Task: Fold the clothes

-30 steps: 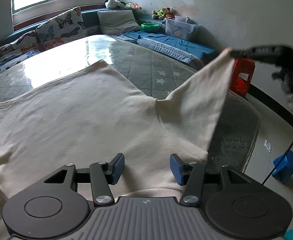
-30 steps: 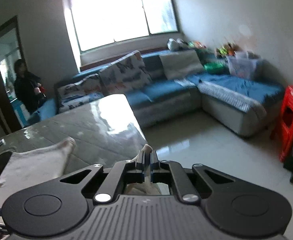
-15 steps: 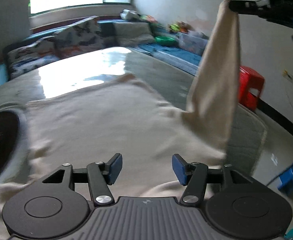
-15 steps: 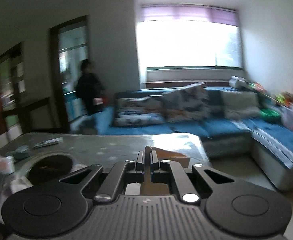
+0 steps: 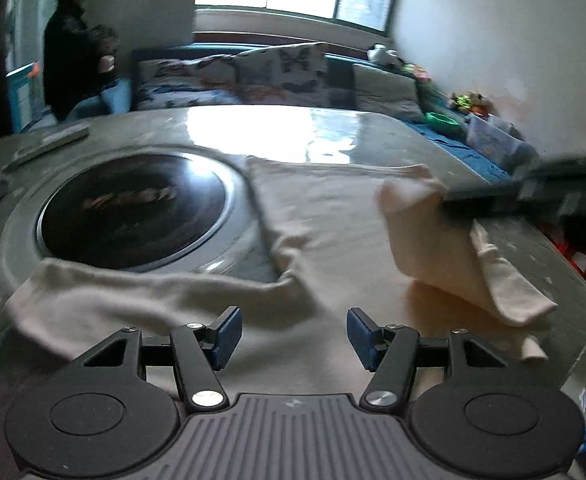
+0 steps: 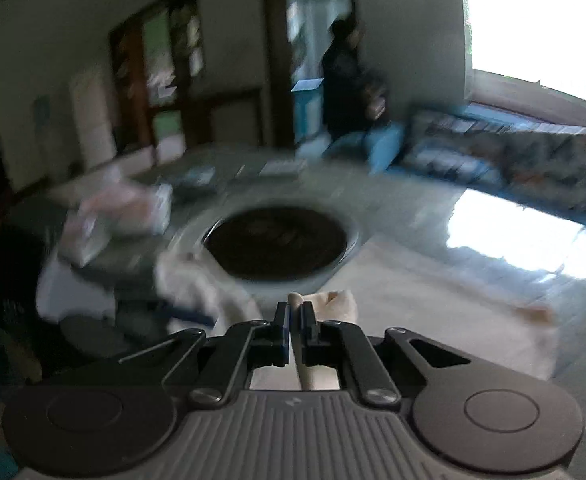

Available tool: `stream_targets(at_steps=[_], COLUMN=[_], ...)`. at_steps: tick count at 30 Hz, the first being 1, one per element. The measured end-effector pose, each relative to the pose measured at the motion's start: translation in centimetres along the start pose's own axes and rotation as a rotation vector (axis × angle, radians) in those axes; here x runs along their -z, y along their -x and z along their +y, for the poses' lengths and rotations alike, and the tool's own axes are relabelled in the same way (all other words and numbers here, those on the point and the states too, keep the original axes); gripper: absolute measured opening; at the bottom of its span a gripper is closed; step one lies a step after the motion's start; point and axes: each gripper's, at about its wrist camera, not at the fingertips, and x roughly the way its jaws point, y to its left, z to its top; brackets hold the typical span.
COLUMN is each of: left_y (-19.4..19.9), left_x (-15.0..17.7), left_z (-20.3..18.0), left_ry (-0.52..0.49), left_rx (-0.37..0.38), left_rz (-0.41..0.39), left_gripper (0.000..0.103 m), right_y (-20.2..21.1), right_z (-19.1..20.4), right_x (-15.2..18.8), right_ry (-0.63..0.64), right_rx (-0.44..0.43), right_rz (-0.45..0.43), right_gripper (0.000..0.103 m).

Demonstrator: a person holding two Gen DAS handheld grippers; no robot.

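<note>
A cream long-sleeved shirt [image 5: 333,236] lies spread on the round grey table [image 5: 333,136]. Its left sleeve [image 5: 133,296] lies flat toward the left. My left gripper [image 5: 293,336] is open and empty, just above the shirt's near part. My right gripper [image 6: 294,312] is shut on the right sleeve's end [image 6: 295,300]. In the left wrist view it [image 5: 445,200] holds that sleeve [image 5: 453,256] folded back over the shirt's body. The right wrist view is blurred.
A black round hob [image 5: 133,216] is set in the table left of the shirt. Small items [image 5: 49,140] lie at the table's far left. A blue sofa with cushions [image 5: 277,76] runs behind. A person [image 5: 77,44] stands by the doorway.
My right gripper has swung the sleeve from high on the right down and leftward over the shirt. Both cameras have turned left, bringing the hob into view. The left gripper stays open.
</note>
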Motion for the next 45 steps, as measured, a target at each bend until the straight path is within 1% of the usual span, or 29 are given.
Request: stream_targets(at_steps=[2,3,5,6,8,10,14,16,18,21,23,24,26,29,31,37,39,41,43,44,45], left_y=[0.2,0.3,0.5,0.5,0.6,0.6,0.4,0.2,-0.3,-1.2,-2.1,-2.5,-2.9,-3.1,-3.0,-2.0,-1.7,-1.7,-1.8,-1.9,-2.0], left_x=[0.2,0.3,0.2,0.1,-0.1,-0.2,-0.5,-0.6,-0.8,-0.7,-0.6,-0.5,-0.4,0.0,0.2,0.3,0.4,0.6,0.8,0.9,1.0], left_z=[0.5,0.8,1.0,1.0,0.8,0.3,-1.7,-3.1,-4.4,-5.9,-6.3,-6.3,-6.1,-5.7,-5.2,-3.3,-3.0,-3.2,-3.5,-3.5,-3.6], left_ry=[0.012,0.015,0.018,0.018,0.013,0.005,-0.029,-0.063,-0.096,-0.132,-0.138,-0.138,-0.127,-0.134,-0.131,-0.083,-0.073,-0.079,-0.088,-0.093,-0.099], left_rx=[-0.008,-0.010,-0.014,-0.014,-0.005,0.006,0.061,0.097,0.129,0.171,0.175,0.176,0.173,0.140,0.114,0.021,0.017,0.031,0.029,0.022,0.012], left_rz=[0.002,0.002,0.002,0.000,-0.008,-0.016,-0.024,-0.027,-0.026,-0.013,0.009,0.020,0.040,0.051,0.054,0.060,0.061,0.064,0.068,0.072,0.075], left_gripper=[0.061,0.061,0.061,0.061,0.061,0.061,0.061,0.060,0.059,0.055,0.054,0.051,0.051,0.051,0.047,0.047,0.047,0.047,0.046,0.045,0.040], right_y=[-1.2,-1.5,-1.0,-0.5,0.7,1.9,3.5,4.0,4.4,4.6,4.4,4.6,4.6,4.1,3.2,0.6,0.5,0.3,-0.3,-0.7,-1.0], right_z=[0.8,0.9,1.1,0.9,0.1,-1.3,-4.5,-6.0,-7.3,-8.7,-8.9,-9.0,-9.1,-9.4,-9.7,-10.1,-9.6,-9.1,-8.4,-8.1,-7.8], right_x=[0.5,0.6,1.0,1.2,1.8,2.7,6.0,7.5,9.3,10.8,10.9,10.7,9.9,8.5,7.8,8.2,8.0,7.7,7.5,7.4,7.4], right_ry=[0.001,-0.001,0.019,0.028,0.033,0.018,-0.067,-0.110,-0.162,-0.209,-0.221,-0.219,-0.198,-0.174,-0.163,-0.146,-0.133,-0.120,-0.100,-0.088,-0.077], right_rx=[-0.030,-0.049,-0.044,-0.029,0.012,0.069,0.181,0.221,0.251,0.274,0.269,0.268,0.272,0.259,0.244,0.247,0.238,0.219,0.204,0.198,0.192], right_rz=[0.037,0.051,0.049,0.046,0.047,0.058,0.104,0.123,0.135,0.151,0.150,0.142,0.112,0.072,0.062,0.113,0.108,0.105,0.113,0.119,0.124], right_gripper=[0.009,0.009,0.011,0.011,0.016,0.016,0.016,0.016,0.016,0.016,0.016,0.016,0.016,0.016,0.016,0.016,0.016,0.016,0.016,0.016,0.016])
